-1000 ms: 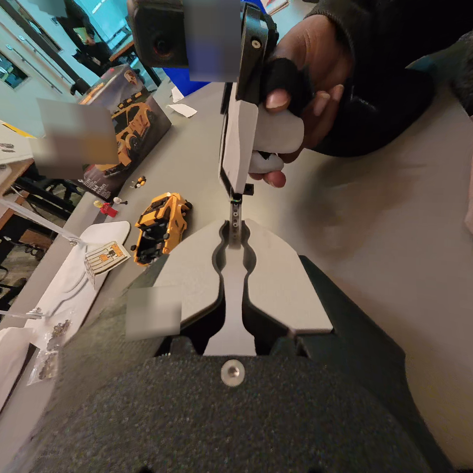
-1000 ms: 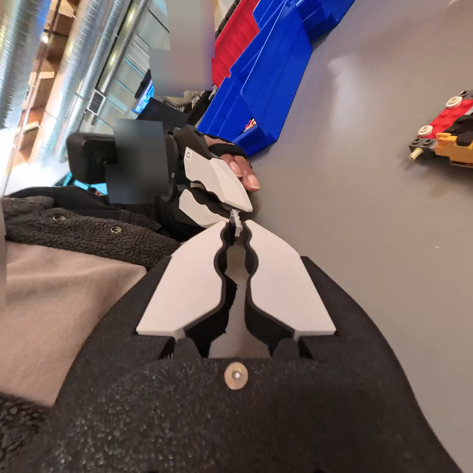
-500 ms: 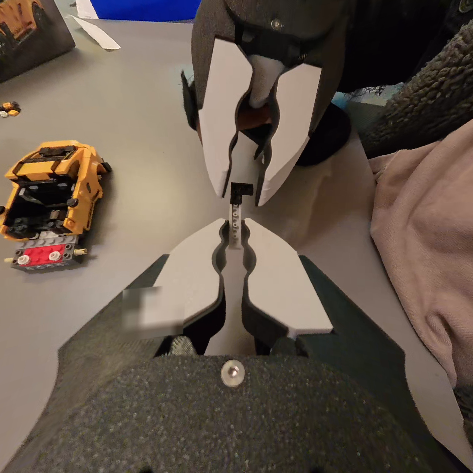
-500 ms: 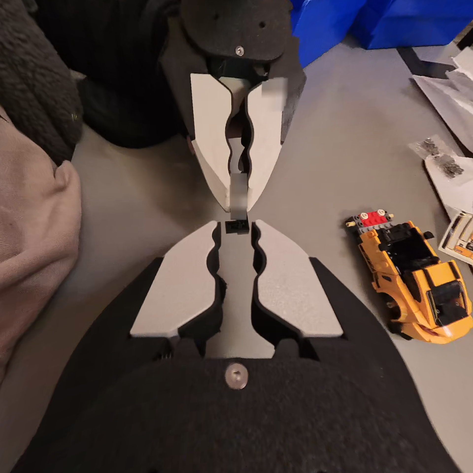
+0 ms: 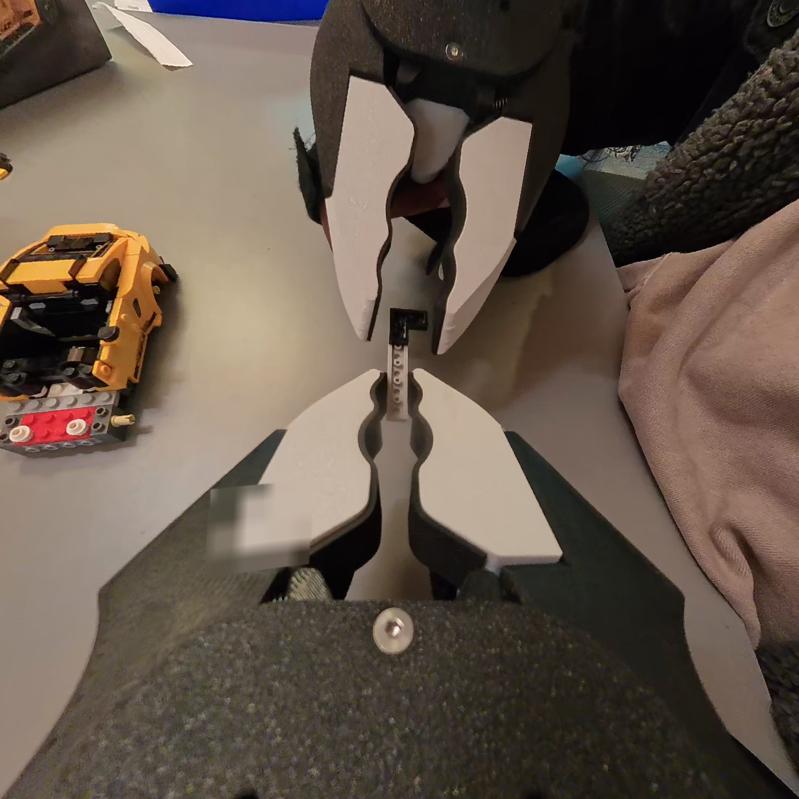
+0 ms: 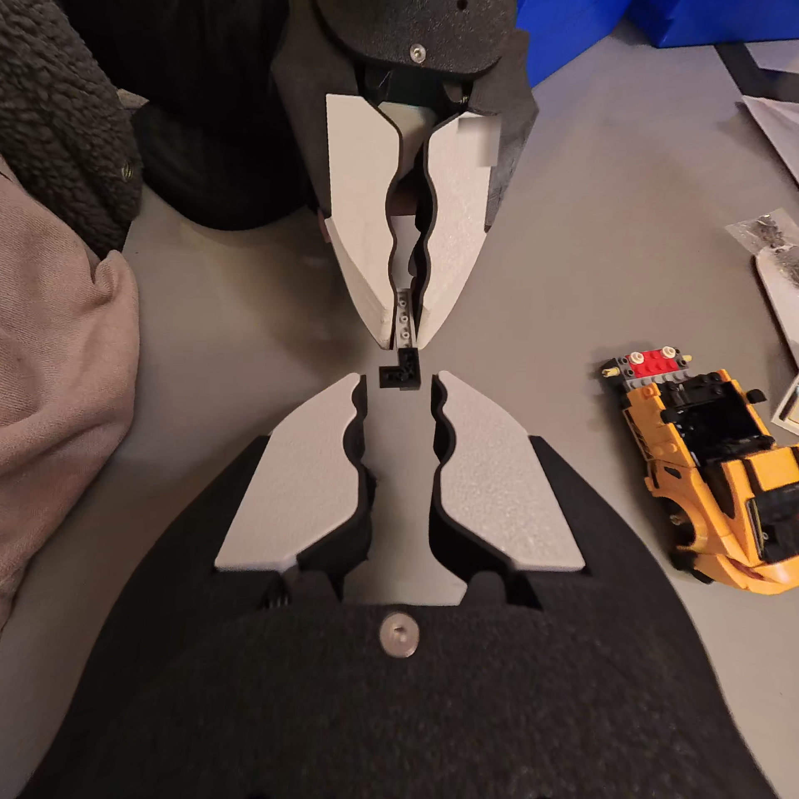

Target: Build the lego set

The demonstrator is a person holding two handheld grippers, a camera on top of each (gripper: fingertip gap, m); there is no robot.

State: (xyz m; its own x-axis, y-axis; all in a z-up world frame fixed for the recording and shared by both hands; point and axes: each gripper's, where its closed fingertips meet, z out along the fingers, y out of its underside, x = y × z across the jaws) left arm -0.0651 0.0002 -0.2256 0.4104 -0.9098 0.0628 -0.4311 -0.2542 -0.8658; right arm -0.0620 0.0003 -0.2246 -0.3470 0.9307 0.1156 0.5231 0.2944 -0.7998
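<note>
Left gripper [image 5: 397, 372] was clamped on a thin grey lego plate [image 5: 398, 387], held edge-on between its fingertips above the grey table [image 5: 225, 181]. A small black L-shaped piece [image 5: 405, 324] sat on the plate's far end. Right gripper [image 5: 402, 346] faced it tip to tip, fingers spread wide on either side of the black piece, apparently not touching it, though the gap was hard to judge.

Right wrist view showed the plate's studded face [image 6: 404, 322] and the L-shape [image 6: 400, 372] more clearly, lying just ahead of the right gripper's [image 6: 397, 378] parted tips. It also showed blue bins [image 6: 648, 21] at the far edge, paper sheets [image 6: 774, 121] and a clear bag of small parts [image 6: 769, 235] at right.

The half-built orange lego car [image 5: 73, 328], red and grey plates at one end, sat on the table well apart from the grippers; the right wrist view had it [image 6: 713, 467] on the right. Only the left wrist view showed the dark box corner [image 5: 43, 43] at top left. Beige cloth [image 5: 713, 389] and a dark fleece sleeve [image 5: 713, 142] lay beside the grippers.
</note>
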